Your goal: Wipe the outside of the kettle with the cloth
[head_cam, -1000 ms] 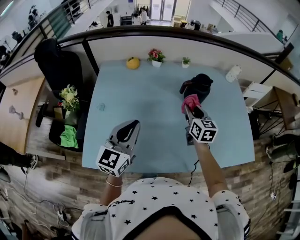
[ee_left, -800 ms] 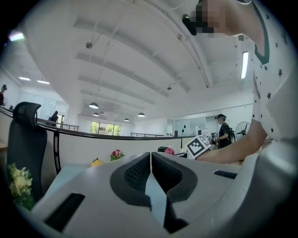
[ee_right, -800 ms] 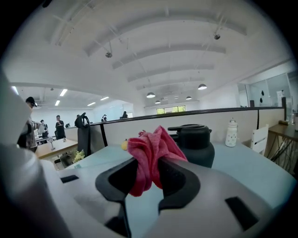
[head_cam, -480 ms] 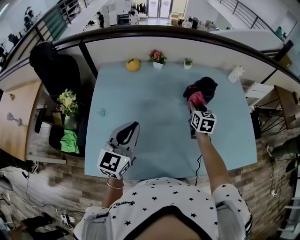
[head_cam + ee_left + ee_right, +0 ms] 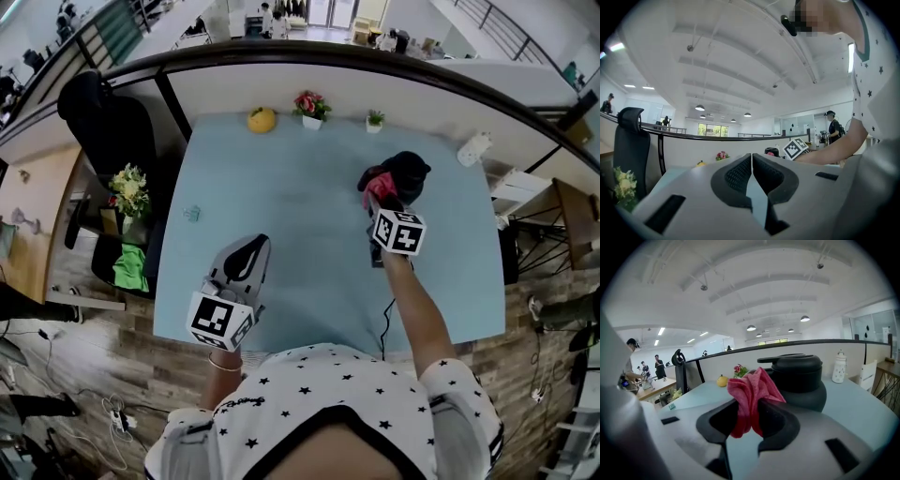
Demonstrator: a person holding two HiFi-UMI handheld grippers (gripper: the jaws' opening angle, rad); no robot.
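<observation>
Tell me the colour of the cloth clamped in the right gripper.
Pinkish red; the cloth shows best in the right gripper view.

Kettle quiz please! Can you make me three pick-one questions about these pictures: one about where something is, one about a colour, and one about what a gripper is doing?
1. Where does the black kettle stand on the table?
A) far right part
B) near left corner
C) middle of the near edge

2. What colour is the cloth in the right gripper?
A) yellow
B) white
C) pink

3. How are the jaws of the left gripper?
A) shut on nothing
B) wide open
C) holding a flower

Answers:
1 A: the head view shows it toward the far right side.
2 C: the right gripper view shows pink cloth pinched between the jaws.
3 A: the left gripper view shows the jaws together with nothing between them.
</observation>
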